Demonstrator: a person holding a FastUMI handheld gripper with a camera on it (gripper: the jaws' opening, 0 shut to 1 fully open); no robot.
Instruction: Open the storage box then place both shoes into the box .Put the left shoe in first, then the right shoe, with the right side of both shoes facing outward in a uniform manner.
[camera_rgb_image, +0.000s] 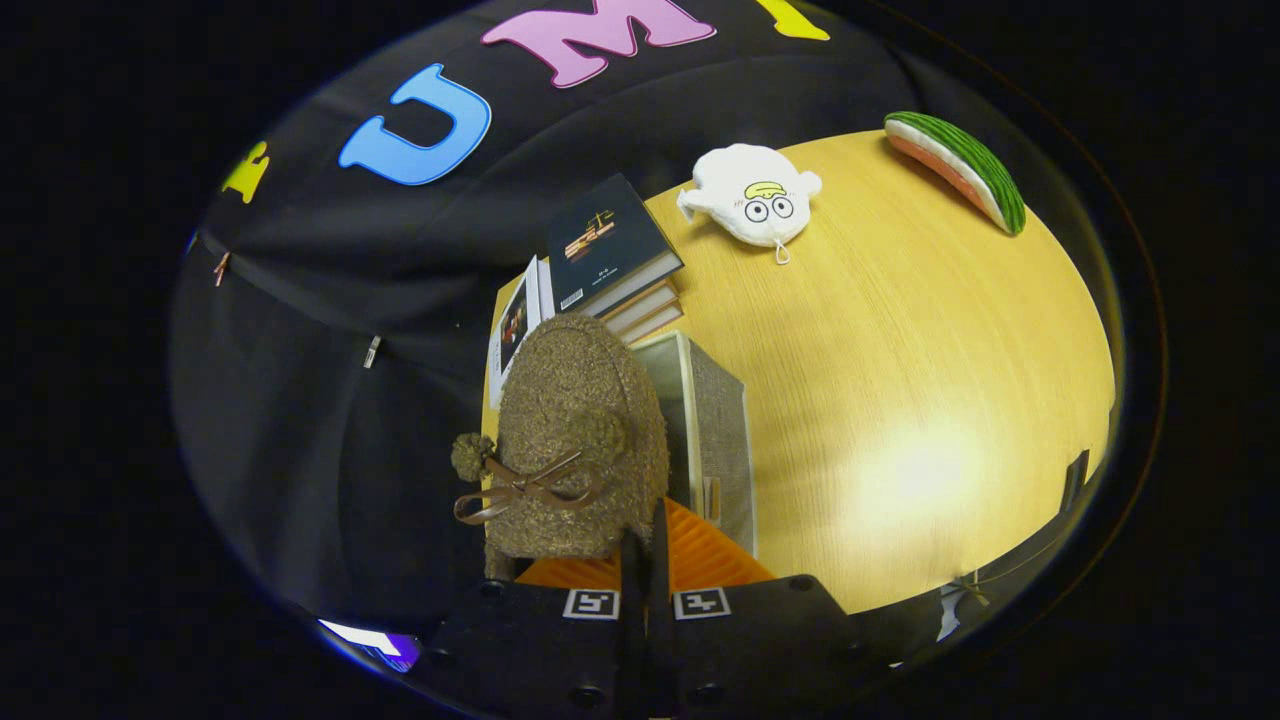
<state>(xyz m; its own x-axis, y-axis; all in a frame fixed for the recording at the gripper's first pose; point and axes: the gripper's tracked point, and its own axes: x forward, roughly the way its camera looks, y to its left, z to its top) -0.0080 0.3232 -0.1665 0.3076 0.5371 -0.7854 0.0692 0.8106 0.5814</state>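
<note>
A brown fuzzy shoe (580, 430) with a thin bow and a pompom hangs just ahead of my fingers, heel end toward me. My gripper (641, 535) is shut on its near edge, the two fingers pressed close together. Right beside and behind the shoe stands the grey fabric storage box (718, 430) with a pale rim, its top open; the shoe covers the box's left part. I cannot tell whether the shoe touches the box. Whether another shoe lies inside is hidden.
The box stands on a wooden table (900, 350). A stack of books (612, 255) lies just beyond the box. Farther back are a white plush toy (752, 195) and a watermelon-slice toy (957, 170). The booth's black cloth wall hangs to the left.
</note>
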